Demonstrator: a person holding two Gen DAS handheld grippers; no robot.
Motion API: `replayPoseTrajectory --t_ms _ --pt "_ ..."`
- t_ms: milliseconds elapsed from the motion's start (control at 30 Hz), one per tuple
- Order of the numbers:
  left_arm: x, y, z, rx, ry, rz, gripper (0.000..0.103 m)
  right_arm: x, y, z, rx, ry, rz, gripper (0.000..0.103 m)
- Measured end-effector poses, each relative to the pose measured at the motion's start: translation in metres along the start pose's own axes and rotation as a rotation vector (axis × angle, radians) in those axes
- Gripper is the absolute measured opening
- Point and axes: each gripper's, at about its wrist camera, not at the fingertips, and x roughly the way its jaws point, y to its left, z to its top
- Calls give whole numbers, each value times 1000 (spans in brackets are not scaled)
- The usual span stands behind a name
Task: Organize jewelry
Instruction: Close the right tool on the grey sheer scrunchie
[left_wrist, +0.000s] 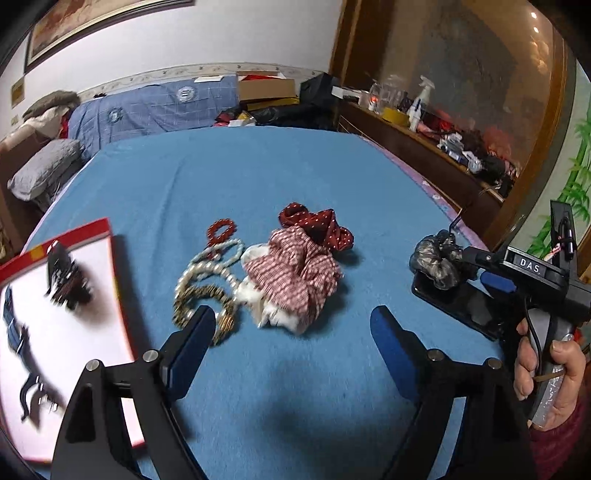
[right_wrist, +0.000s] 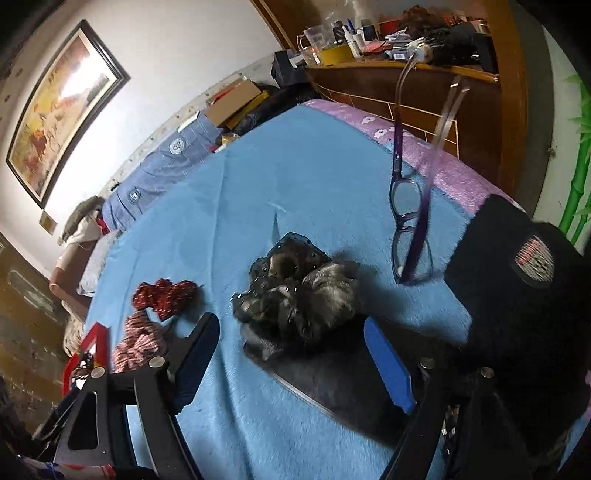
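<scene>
On the blue bedspread (left_wrist: 258, 173) lie a red bead bracelet (left_wrist: 221, 229), pearl bracelets (left_wrist: 214, 264), a gold-brown bead bracelet (left_wrist: 207, 306), a red-white checked scrunchie (left_wrist: 295, 273) and a dark red dotted scrunchie (left_wrist: 317, 221). My left gripper (left_wrist: 291, 325) is open and empty, just in front of the bracelets and checked scrunchie. A white tray with a red rim (left_wrist: 92, 236) at the left holds black hair clips (left_wrist: 64, 277). My right gripper (right_wrist: 288, 332) is open, its jaws on either side of a black-grey scrunchie (right_wrist: 295, 295) that rests on a dark phone (right_wrist: 332, 384).
Purple glasses (right_wrist: 410, 206) lie on the bedspread to the right of the black scrunchie. A black garment with a badge (right_wrist: 532, 258) is at the far right. A cluttered wooden headboard shelf (left_wrist: 424, 129) runs along the bed's far side. Pillows and boxes lie beyond.
</scene>
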Motion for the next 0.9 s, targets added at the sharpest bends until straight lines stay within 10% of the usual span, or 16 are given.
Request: replayPoseTrajectory --t_ms 267,333,433,833,900 --pt "28 -2 8 25 19 29 85 38 12 9 -96 27 -105 84" --pt "29 -1 8 23 16 30 85 43 14 9 -119 31 -106 46" --pt "29 3 8 18 9 25 85 40 13 8 -118 13 -85 29" --pt "54 -6 9 54 19 45 84 -17 42 -72 -186 -115 118 28" --pt "63 -11 10 76 7 68 65 -8 41 -77 -179 -99 123 28"
